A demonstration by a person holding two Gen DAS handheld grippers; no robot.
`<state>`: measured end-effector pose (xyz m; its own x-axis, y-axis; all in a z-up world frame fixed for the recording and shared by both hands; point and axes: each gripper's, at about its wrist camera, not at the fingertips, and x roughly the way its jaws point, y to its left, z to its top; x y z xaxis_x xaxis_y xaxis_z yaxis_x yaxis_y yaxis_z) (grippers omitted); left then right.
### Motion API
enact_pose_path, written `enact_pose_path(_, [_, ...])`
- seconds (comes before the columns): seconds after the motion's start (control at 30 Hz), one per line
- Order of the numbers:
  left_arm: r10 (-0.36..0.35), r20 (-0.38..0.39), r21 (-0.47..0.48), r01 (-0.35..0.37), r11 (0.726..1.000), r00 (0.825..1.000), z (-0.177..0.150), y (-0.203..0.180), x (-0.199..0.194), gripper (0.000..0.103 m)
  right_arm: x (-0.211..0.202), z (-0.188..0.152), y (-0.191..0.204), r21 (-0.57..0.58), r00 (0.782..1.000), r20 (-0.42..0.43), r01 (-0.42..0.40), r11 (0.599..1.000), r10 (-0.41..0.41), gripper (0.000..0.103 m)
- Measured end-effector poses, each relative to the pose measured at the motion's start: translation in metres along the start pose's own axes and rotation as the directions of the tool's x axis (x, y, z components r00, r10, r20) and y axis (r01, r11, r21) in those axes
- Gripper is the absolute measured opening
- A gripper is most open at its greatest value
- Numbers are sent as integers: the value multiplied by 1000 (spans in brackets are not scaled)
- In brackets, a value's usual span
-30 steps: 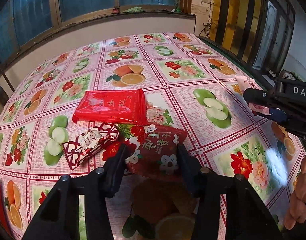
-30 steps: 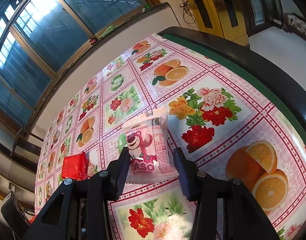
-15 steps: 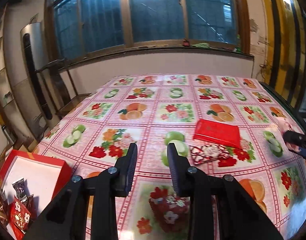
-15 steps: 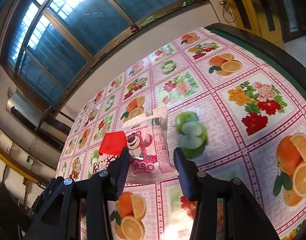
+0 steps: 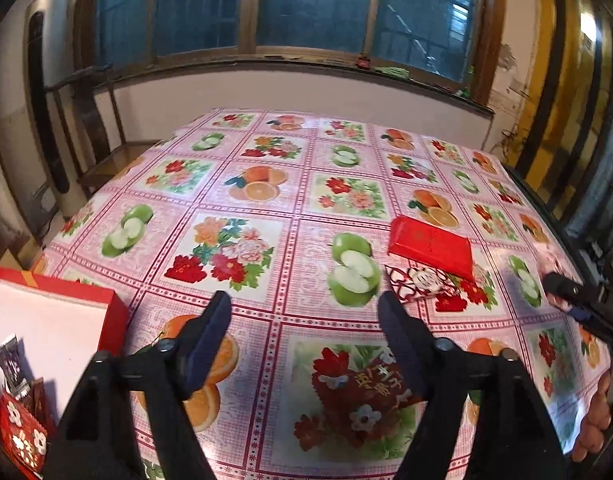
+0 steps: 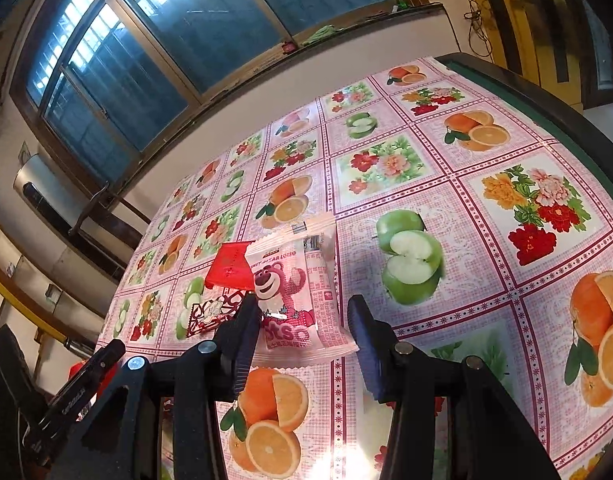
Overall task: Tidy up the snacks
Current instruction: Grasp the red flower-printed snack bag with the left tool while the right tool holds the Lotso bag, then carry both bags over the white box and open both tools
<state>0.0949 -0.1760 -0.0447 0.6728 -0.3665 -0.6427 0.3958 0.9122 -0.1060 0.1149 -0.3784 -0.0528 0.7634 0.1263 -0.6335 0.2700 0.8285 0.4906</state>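
Note:
My left gripper (image 5: 302, 312) hangs over the table with its jaws opening wide and nothing between the tips. A dark red flowered packet (image 5: 358, 396) lies on the cloth under it, partly behind the right finger. Further right lie a flat red packet (image 5: 430, 248) and a red-and-white heart packet (image 5: 418, 284). My right gripper (image 6: 302, 312) is shut on a pink bear packet (image 6: 294, 300), held above the table just right of the red packet (image 6: 230, 268) and the heart packet (image 6: 210, 312). A red box (image 5: 110, 312) with a white inside stands at the left.
The fruit-and-flower tablecloth (image 5: 266, 184) covers the whole table. Several small snacks (image 5: 14, 364) lie in the box's near corner. A hand (image 5: 598, 412) shows at the right edge. The table's dark rim (image 6: 554, 112) runs along the right, windows behind.
The left view has swung left, bringing the red box in. Its jaws narrowed, then spread wide, with the dark red packet now below them. The right gripper carried the pink packet left.

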Motion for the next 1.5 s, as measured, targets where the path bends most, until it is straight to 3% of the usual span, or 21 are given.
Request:
enact_pose_path(0.1, [10,22,172,-14,985,1000,-7,-21,-4,88,0,1,-3,14,1000,-3,-6,1000,6,48])
enact_pose_path(0.2, [3,-11,256,0,967,1000,-15,-25,0,88,1,2,-7,32,1000,-7,1,999,0,48])
enact_pose_path(0.3, [34,-52,258,-19,966,998,-18,-17,8,88,3,2,-11,50,1000,-19,7,999,-6,48])
enact_pose_path(0.43, [-34,-90,246,55,968,995,-24,-12,9,88,4,1,-12,56,1000,-22,14,998,-13,48])
enact_pose_path(0.53, [-75,-90,305,99,947,993,-30,-25,6,90,5,1,-12,52,999,-25,21,998,-20,48])
enact_pose_path(0.8, [-13,-131,440,70,895,991,-48,-52,20,93,7,1,-13,57,999,-35,22,998,-20,48])
enact_pose_path(1.0, [-55,-165,371,114,922,985,-45,-42,27,93,7,0,-15,68,999,-42,23,997,-20,48])
enact_pose_path(1.03, [-60,-168,362,118,925,984,-45,-41,28,90,8,0,-15,68,999,-45,22,997,-19,48])
enact_pose_path(1.17, [-90,-169,331,142,933,982,-44,-40,27,54,11,-1,-14,64,998,-58,19,998,-16,48])
enact_pose_path(1.27, [-56,-147,355,106,929,988,-46,-46,26,43,12,-2,-12,54,998,-62,25,998,-22,48])
enact_pose_path(1.5, [-5,-113,382,48,923,994,-46,-54,22,37,14,-4,-9,37,997,-66,32,999,-29,48])
